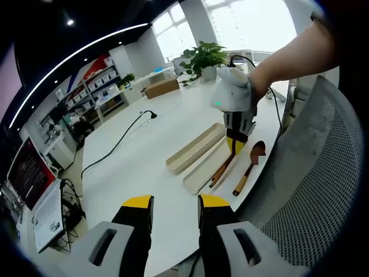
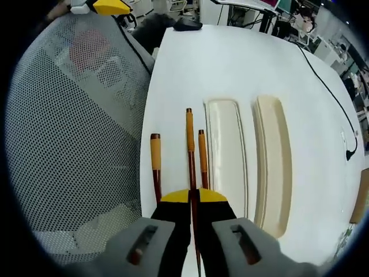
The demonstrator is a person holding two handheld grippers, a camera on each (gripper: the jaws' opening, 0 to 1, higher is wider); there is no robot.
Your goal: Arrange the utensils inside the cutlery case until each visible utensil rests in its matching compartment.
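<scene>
Left gripper (image 1: 175, 203): jaws spread, nothing between them, hovering above the white table (image 1: 138, 150) near its edge; its yellow tip also peeks in at the top left of the right gripper view (image 2: 109, 6).
Chair (image 2: 75, 133): grey mesh back, just off the table's edge.
Spoon (image 2: 155, 164): lies on the table nearest the edge by the chair, handle end pointing away from the right gripper; in the left gripper view its bowl (image 1: 256, 151) sits close to the edge.
Right gripper (image 2: 193, 196): jaws pressed onto a chopstick, held low over the table between spoon and case tray; a hand holds it in the left gripper view (image 1: 235, 141).
Held chopstick (image 2: 189, 144): runs straight out from between the jaws, parallel to the tray's long side.
Second chopstick (image 2: 202, 156): just beside the held one, next to the tray; whether it touches the tray cannot be told.
Case tray (image 2: 226, 156): cream, open, nothing in it, lying lengthwise beside the chopsticks.
Lid (image 2: 272, 161): same cream colour, just beyond the tray and parallel to it, farther from the edge.
Cable (image 2: 328, 86): black, crosses the table's far part, well apart from the case.
Plant (image 1: 203, 57): at the table's far end.
</scene>
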